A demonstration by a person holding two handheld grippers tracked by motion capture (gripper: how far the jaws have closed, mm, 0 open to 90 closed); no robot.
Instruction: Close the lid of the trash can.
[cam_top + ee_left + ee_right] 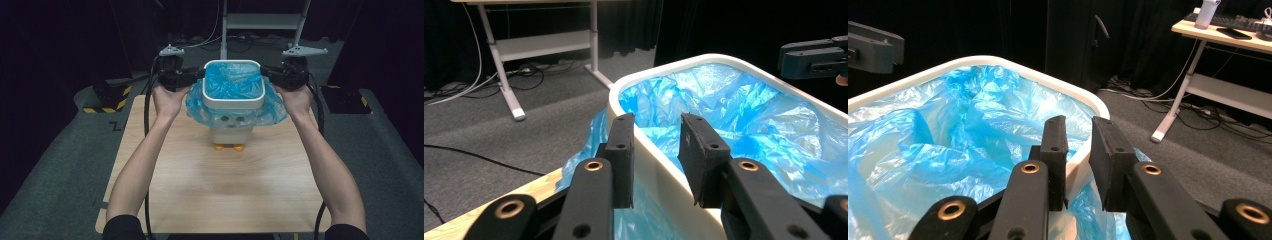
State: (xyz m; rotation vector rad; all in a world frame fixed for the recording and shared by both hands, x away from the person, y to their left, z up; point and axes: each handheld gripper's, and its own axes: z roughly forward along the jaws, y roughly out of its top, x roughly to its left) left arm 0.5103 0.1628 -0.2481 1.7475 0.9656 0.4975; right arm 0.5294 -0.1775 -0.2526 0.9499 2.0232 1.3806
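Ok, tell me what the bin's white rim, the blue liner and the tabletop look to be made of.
White rim: probably plastic, smooth with a soft sheen.
Blue liner: thin plastic film, translucent, crinkled, glossy.
Tabletop: pale wood or wood-look laminate, matte, visible grain.

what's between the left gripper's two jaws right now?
The white bin's rim, with the blue bag lining it. The left gripper straddles that rim, seen in the left gripper view.

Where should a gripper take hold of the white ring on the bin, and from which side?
Grip the white ring at the middle of a straight side, coming in level from outside, one jaw inside and one outside. Its thin upright wall suits this; the rounded corners would likely slip.
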